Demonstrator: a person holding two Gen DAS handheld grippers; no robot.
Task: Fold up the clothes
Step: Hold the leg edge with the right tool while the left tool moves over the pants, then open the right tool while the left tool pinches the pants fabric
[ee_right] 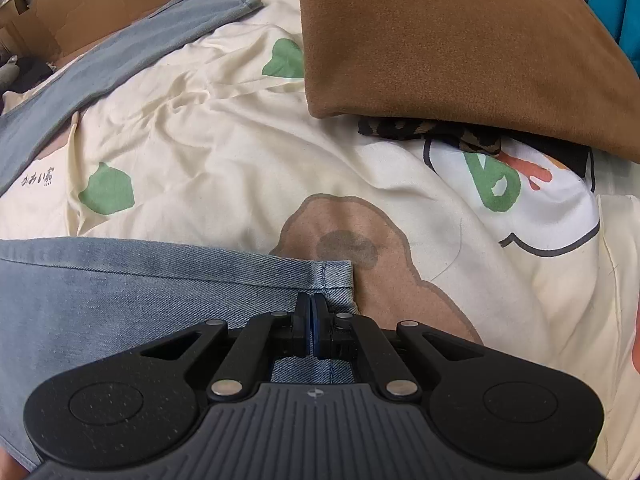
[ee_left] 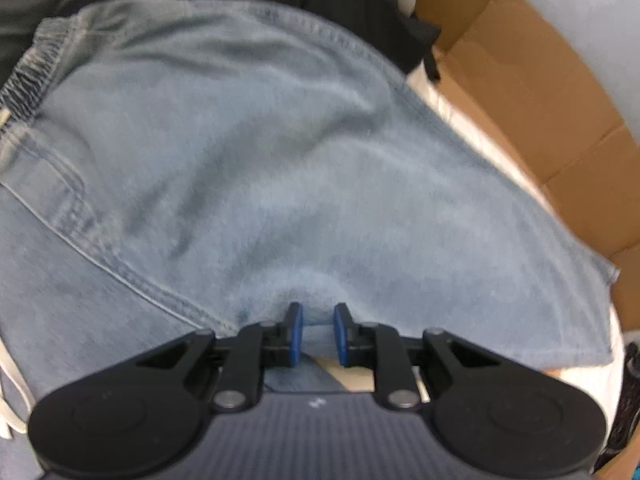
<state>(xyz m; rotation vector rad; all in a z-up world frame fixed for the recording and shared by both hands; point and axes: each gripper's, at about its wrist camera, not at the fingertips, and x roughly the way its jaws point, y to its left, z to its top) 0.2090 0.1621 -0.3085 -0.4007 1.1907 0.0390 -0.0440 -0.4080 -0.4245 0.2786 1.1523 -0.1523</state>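
The pale blue denim trousers (ee_left: 248, 152) lie spread over a cream printed bedsheet with green leaves and a brown bear figure (ee_right: 224, 152), their elastic waistband at the far left of the left wrist view and one leg running away to the far left in the right wrist view. The right claw (ee_right: 311, 328) is pressed together on the stitched hem corner of the near leg (ee_right: 338, 280), while the left claw (ee_left: 318, 332) stands slightly spread with a bunch of denim between its blue pads; whether it truly grips is unclear. Judged from this, a leg is being carried for a fold, though a smoothing move would look the same. To do it well, both claws should travel level and together, keeping the hem taut so seams line up and no crease gets trapped. The sheet is soft and rumpled, so cloth may drag. A folded tan fabric piece (ee_right: 460, 40) sits far right, and flattened brown cardboard (ee_left: 532, 92) borders the bed.
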